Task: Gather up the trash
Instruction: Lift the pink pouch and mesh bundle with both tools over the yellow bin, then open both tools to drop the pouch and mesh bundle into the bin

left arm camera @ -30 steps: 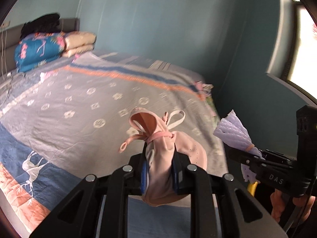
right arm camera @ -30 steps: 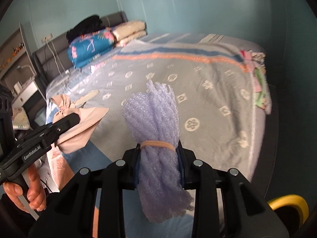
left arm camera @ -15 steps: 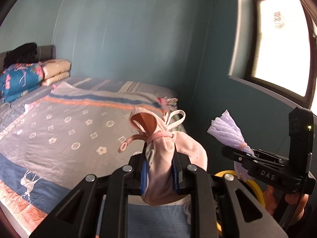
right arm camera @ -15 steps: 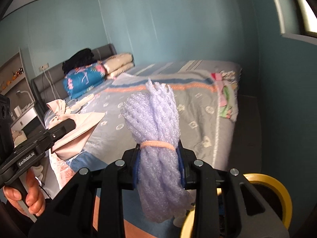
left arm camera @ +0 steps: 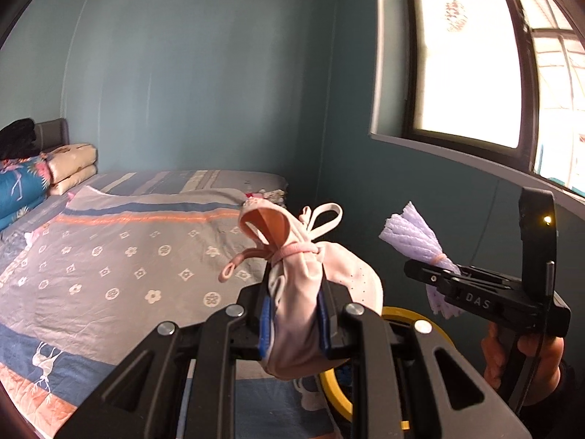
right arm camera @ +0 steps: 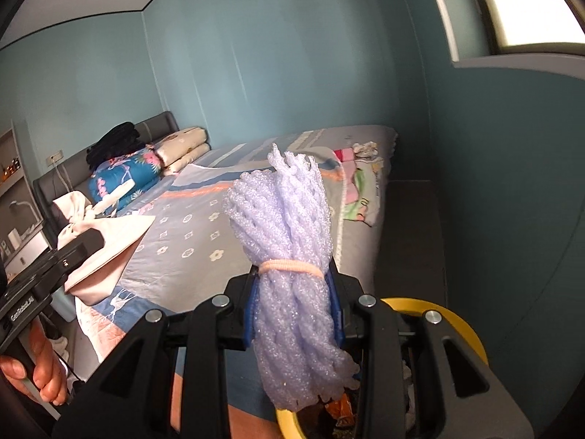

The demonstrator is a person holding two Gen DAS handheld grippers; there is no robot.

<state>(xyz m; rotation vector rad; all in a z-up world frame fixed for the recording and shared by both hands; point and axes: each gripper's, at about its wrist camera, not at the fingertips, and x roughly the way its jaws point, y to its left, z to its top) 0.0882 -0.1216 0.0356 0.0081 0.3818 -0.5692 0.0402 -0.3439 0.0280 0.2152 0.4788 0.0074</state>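
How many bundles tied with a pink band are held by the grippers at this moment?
2. The pink cloth bundle sits in the left gripper; the purple foam net bundle sits in the right gripper. More may be hidden.

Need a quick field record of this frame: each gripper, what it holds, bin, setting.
left gripper: shut on pink bundle, tied with a pink band
right gripper: shut on foam net, tied with a pink band
bin: yellow rim, below and ahead of both grippers, some trash inside
bed: left of the bin, patterned cover
done: neither item dropped yet
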